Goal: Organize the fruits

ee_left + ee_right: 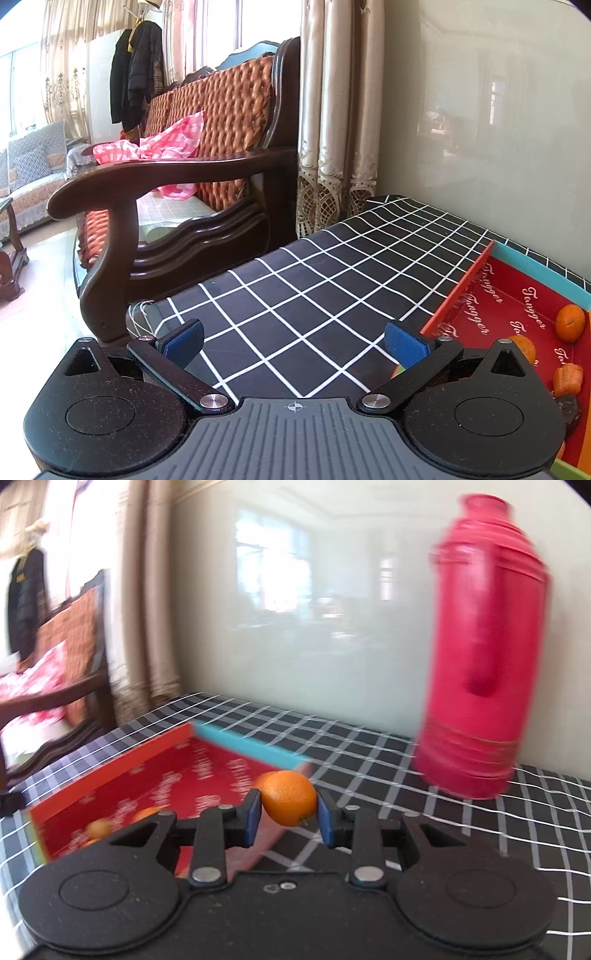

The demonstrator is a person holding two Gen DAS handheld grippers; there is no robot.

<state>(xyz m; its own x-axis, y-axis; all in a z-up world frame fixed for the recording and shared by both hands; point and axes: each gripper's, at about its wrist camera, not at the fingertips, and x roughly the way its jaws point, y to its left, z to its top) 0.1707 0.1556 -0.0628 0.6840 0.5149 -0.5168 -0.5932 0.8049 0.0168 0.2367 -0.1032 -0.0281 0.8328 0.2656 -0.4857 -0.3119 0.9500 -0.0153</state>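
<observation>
Right gripper's got an orange pinched, left one's just hanging wide with nothing in it

Right wrist view, near to far: the right gripper (287,814) sits bottom centre with its blue pads clamped on either side of an orange (290,798) — held just over the near right corner of the red box (110,768), which runs off to the lower left with a few more oranges (99,828) blurred inside. Upper right, a red thermos (484,657) stands on the black checked tablecloth (388,753). Left wrist view: the left gripper (293,341) has its jaws spread wide over bare cloth — the box and fruit at the right edge, wooden sofa (207,155) further back
</observation>
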